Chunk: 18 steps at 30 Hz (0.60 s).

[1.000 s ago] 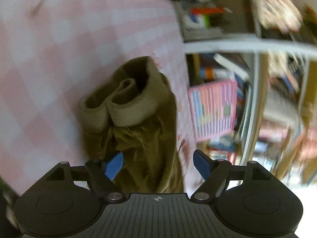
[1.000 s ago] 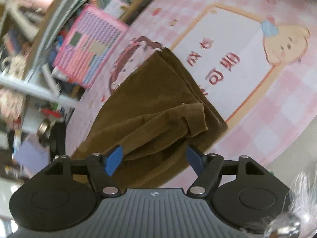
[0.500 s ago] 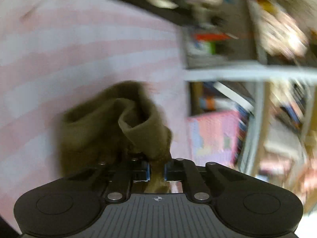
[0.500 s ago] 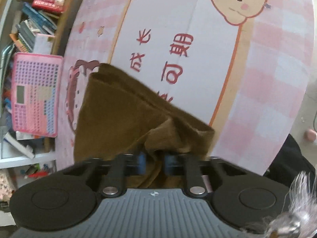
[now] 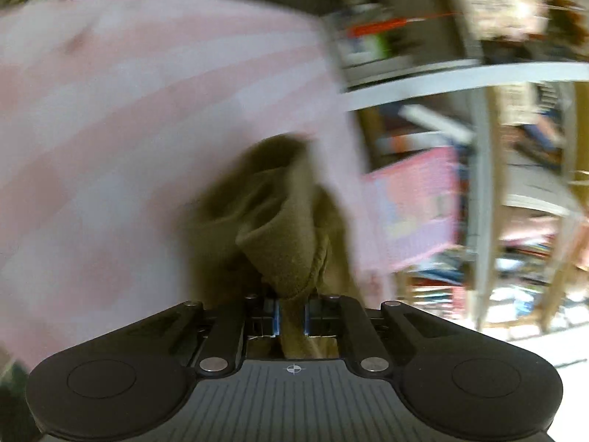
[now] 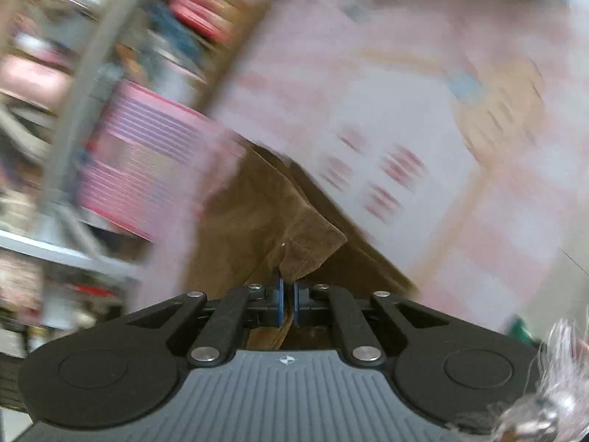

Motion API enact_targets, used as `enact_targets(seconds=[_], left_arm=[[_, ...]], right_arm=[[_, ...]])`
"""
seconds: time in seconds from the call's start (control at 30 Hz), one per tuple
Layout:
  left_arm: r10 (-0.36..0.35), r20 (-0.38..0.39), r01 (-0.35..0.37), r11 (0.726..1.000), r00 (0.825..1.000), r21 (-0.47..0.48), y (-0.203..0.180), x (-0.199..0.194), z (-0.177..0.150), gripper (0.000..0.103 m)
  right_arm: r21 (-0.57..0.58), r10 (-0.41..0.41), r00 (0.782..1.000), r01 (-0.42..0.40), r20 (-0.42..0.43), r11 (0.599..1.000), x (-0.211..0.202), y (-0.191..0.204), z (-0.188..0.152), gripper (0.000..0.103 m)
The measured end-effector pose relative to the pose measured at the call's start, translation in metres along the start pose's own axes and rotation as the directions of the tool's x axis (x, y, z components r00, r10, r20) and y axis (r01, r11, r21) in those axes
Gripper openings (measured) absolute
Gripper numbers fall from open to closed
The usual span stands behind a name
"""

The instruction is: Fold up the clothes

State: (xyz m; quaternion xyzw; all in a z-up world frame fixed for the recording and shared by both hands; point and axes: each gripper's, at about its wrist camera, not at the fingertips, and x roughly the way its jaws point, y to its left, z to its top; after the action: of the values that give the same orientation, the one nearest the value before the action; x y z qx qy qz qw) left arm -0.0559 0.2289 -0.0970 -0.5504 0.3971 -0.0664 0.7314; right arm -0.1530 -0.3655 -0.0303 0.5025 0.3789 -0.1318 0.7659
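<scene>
I note one brown velvety garment [image 6: 257,217], bunched at centre frame in both views, rumpled, lying partly on pink checked cloth [image 5: 110,129].

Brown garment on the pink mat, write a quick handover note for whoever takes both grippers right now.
Left gripper: shut on a bunched, thick edge of the brown garment.
Right gripper: shut on a flat corner of the brown garment.
Garment lies partly folded near the edge of the pink checked mat, beside the cluttered shelves. Both views are blurred.
Done: both corners gripped.
Left: probably carry the two held ends over together to make the next fold, lay them flat, release, then tidy.
</scene>
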Motion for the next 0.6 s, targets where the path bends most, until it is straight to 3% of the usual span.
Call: enact_targets(seconds=[0.1,0.17,0.3,0.37,0.43,0.53,0.6], left_arm=[[0.006,0.004,-0.006,0.999,1.000,-0.040,0.007,0.005,0.000,0.010],[-0.008,0.007,0.008,1.000,1.000,-0.011,-0.009,0.005,0.004,0.010],[-0.107,0.017,0.104,0.989,0.994,0.103,-0.063,-0.005,0.014,0.010],[-0.136,0.023,0.130,0.978,0.991,0.163,-0.078,-0.015,0.014,0.010],[-0.165,0.027,0.155,0.963,0.986,0.222,-0.092,-0.026,0.014,0.010],[-0.037,0.015,0.035,0.989,0.999,0.142,-0.051,-0.015,0.014,0.010],[0.069,-0.017,-0.066,0.990,0.997,0.126,-0.027,-0.003,0.009,0.010]], right_arm=[[-0.009,-0.079,0.996,0.079,-0.029,0.997,0.020,-0.009,-0.010,0.005],[-0.045,-0.040,0.999,0.040,-0.006,0.998,0.015,0.004,-0.004,0.005],[-0.151,0.102,0.992,-0.090,0.072,0.985,-0.012,0.040,0.009,0.005],[-0.183,0.110,0.989,-0.091,0.096,0.979,-0.021,0.044,0.009,0.005],[-0.173,0.069,0.994,-0.055,0.079,0.983,-0.016,0.033,0.008,0.005],[-0.085,-0.029,1.000,0.028,-0.008,0.996,0.012,-0.003,-0.003,0.005],[-0.061,-0.050,0.999,0.048,-0.020,0.997,0.017,-0.017,-0.010,0.005]])
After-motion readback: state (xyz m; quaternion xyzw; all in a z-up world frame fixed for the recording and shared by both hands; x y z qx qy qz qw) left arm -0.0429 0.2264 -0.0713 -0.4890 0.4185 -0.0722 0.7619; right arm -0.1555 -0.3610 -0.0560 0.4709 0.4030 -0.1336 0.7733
